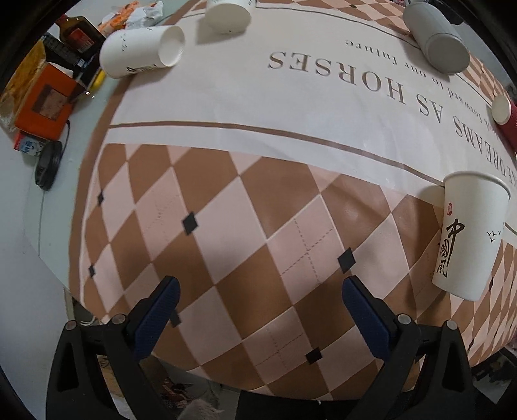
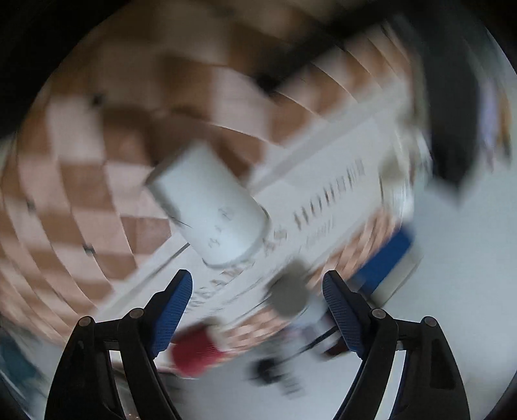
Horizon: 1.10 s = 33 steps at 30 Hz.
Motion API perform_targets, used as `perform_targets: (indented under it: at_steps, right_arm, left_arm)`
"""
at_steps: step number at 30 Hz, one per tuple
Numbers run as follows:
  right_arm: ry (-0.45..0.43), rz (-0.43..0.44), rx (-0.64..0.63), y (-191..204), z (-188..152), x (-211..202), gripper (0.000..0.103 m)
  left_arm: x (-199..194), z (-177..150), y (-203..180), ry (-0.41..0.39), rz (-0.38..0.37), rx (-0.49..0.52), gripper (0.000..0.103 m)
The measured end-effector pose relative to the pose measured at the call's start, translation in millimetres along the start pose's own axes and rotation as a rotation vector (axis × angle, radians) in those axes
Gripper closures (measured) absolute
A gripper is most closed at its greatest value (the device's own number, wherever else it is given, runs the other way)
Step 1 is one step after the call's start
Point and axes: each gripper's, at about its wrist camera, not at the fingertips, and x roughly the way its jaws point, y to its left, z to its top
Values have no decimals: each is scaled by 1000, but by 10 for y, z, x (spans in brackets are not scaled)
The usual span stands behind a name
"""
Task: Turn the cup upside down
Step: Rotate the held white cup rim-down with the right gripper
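A white paper cup (image 1: 468, 236) with black calligraphy stands upright, rim up, at the right on the checkered tablecloth (image 1: 245, 232). My left gripper (image 1: 260, 292) is open and empty, low over the cloth, left of that cup. Two white paper cups (image 1: 139, 51) (image 1: 227, 14) sit upside down at the far side. In the blurred right wrist view a white cup (image 2: 213, 216) shows ahead of my right gripper (image 2: 257, 286), which is open and empty. The blur hides which way up that cup stands.
A grey cylinder cup (image 1: 436, 35) and a red cup (image 1: 505, 119) stand at the far right; both also show blurred in the right wrist view, grey (image 2: 289, 295) and red (image 2: 194, 353). An orange box (image 1: 45, 103), bottles and a black cable lie at the left off the cloth.
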Motion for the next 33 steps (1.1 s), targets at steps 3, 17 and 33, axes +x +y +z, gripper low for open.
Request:
perform_targets:
  at_steps: [3, 17, 33]
  right_arm:
    - [-24, -83, -188, 155, 80, 68, 19]
    - [-69, -97, -352, 253, 315, 267, 47]
    - [22, 518, 518, -750, -212, 534, 47]
  left_arm:
    - [46, -4, 37, 4, 0, -11, 0]
    - [148, 11, 545, 22, 7, -68, 0]
    - [28, 204, 978, 8, 43, -98, 1]
